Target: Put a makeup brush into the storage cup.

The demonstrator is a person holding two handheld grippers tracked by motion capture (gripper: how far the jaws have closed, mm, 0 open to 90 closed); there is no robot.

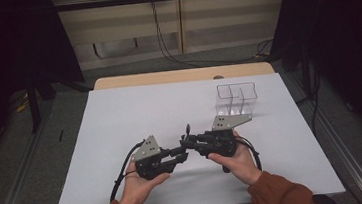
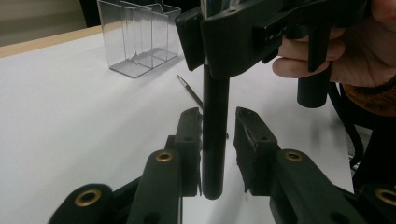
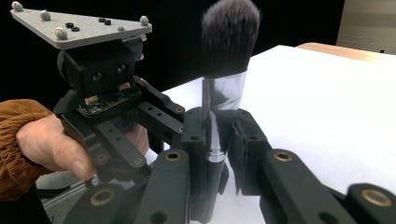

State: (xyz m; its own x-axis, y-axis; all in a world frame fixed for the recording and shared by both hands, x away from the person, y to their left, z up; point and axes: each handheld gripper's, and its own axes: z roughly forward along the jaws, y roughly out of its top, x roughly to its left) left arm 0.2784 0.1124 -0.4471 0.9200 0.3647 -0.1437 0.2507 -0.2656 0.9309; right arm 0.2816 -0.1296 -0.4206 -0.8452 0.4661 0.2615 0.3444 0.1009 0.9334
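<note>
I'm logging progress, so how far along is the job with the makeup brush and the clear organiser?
Done: the black-handled makeup brush with dark bristles is off the white table, upright, clamped in the right gripper. In hand: the left gripper has open jaws flanking the handle end, seemingly a handover. Left: the clear plastic compartment organiser looks empty, so nothing is stowed yet.

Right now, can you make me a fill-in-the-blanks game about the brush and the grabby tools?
1. The right gripper is shut on a makeup ____.
2. The brush stands upright with its bristles pointing ____.
3. The left gripper has its jaws ____ on either side of the brush's black handle.
4. The clear plastic organizer stands on the ____ table.

Missing words: brush; up; open; white
</note>
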